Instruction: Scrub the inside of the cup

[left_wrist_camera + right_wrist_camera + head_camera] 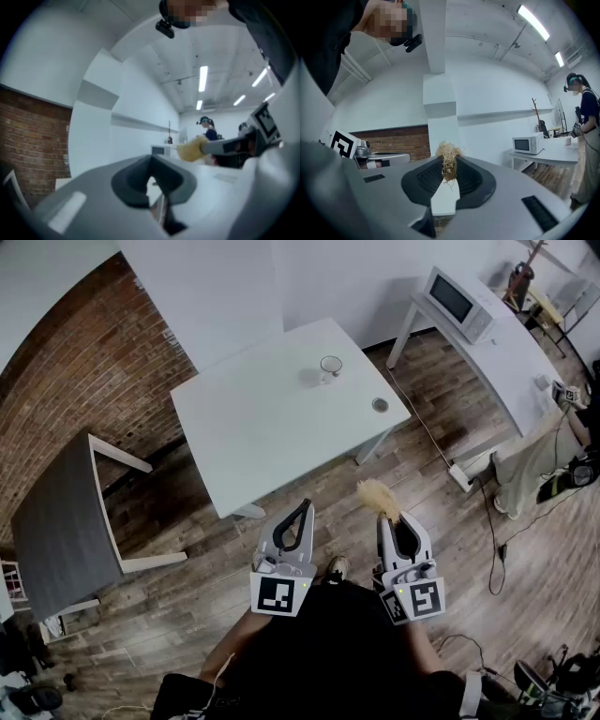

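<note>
- Glass cup (330,367) stands upright on the white table (272,418), towards its far edge. It is at about 12 o'clock from both grippers and well apart from them.
- A small round disc (379,405) lies on the table at the cup's 4 o'clock.
- Right gripper (394,521) pinches a straw-coloured fibre scrubber (379,495) between its jaws, with the bushy end sticking out past the tips towards 11 o'clock.
- Left gripper (304,510) has its jaws pressed together with nothing between them.
- Both grippers are held level close to the person's body, over the wooden floor (281,549) and short of the table's near edge.
- The step in hand looks like the approach: the scrubber is gripped, but no scrubbing has begun.
- The next move probably calls for closing in on the table and spreading the left jaws to steady the cup's wall. The scrubber would then go down through the rim. An unheld glass could slide or tip.
</note>
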A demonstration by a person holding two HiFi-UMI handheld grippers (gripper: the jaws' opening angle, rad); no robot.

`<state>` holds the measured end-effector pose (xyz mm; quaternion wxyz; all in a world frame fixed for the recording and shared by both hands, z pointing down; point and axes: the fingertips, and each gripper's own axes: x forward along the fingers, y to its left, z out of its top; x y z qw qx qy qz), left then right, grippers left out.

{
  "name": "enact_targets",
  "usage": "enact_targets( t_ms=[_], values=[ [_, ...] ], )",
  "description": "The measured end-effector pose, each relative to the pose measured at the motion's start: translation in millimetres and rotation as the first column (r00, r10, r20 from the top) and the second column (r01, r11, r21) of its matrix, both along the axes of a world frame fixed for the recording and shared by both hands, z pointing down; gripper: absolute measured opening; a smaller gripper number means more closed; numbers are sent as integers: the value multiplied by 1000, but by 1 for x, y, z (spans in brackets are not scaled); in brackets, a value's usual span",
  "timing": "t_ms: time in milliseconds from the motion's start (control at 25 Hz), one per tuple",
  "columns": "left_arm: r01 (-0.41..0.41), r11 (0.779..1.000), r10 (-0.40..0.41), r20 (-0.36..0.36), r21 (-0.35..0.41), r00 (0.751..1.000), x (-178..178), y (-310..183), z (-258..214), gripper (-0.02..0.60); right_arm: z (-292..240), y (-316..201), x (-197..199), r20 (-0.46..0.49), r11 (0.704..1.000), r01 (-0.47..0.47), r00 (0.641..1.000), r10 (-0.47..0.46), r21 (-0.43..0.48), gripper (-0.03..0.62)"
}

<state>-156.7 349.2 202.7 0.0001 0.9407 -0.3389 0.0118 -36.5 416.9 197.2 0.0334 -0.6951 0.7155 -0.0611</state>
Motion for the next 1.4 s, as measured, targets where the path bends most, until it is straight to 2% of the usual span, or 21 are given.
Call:
enact_targets(
  t_ms=[520, 800, 1080, 1400],
  values=[
    [-1, 1000, 1, -5, -14, 1000, 11, 16, 1, 5, 1, 20, 11, 24, 1000, -15, 1000, 15, -10, 57],
    [4, 1000, -3, 11, -24, 1000, 39, 35, 7, 5, 6, 42, 42, 29, 1000, -17, 999, 17, -5, 57],
    [42, 999, -41, 48, -27, 998, 75, 38, 15, 5, 8, 48, 80, 49, 1000, 17, 999, -17, -4, 57],
    [107, 993, -102, 77, -55, 992, 78, 8, 29, 5, 22, 17, 104, 69, 999, 39, 997, -36, -29, 57]
  ],
)
